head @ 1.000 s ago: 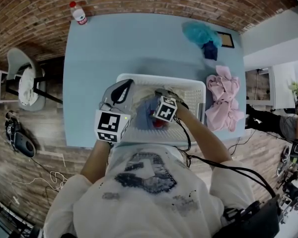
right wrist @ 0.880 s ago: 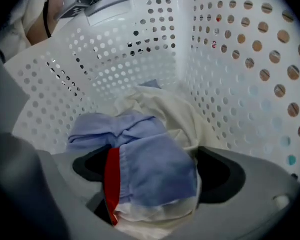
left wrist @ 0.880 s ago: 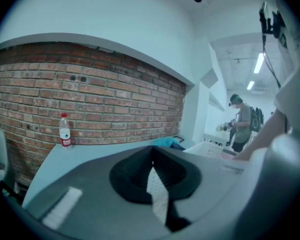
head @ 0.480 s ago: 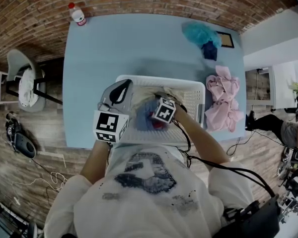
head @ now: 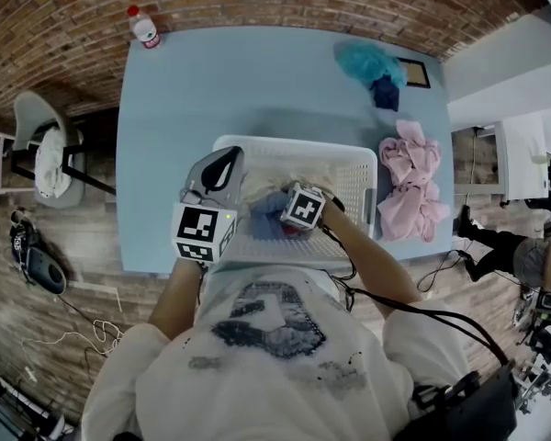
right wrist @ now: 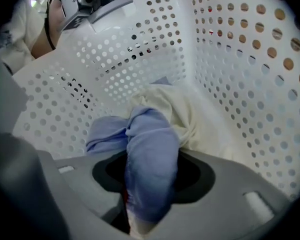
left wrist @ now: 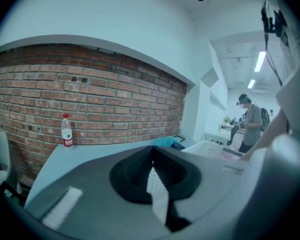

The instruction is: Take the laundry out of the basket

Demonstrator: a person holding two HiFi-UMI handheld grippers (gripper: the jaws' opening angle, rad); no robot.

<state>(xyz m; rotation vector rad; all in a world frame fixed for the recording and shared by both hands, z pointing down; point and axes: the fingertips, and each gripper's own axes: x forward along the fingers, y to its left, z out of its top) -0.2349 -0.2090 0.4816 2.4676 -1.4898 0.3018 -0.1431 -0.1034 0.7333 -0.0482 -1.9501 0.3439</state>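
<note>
Halfway closing the right gripper [right wrist: 149, 184] on a raised fold of the soft, light periwinkle cloth garment [right wrist: 151, 144] inside the white perforated plastic basket [right wrist: 230, 84], likely best pinched mid-bunch, carrying the left gripper [left wrist: 152, 171] empty, jaws together.

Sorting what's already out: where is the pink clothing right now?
In the head view, the pink clothing lies on the blue table, just right of the white basket, nearer than the teal cloth.

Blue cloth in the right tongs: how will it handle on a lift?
The crumpled soft blue cloth bunches limply between the closing right tongs, so it'll probably droop, not hold shape. Likely light. It overlaps the rumpled cream cloth in the white perforated plastic basket, so it might drag that.
</note>
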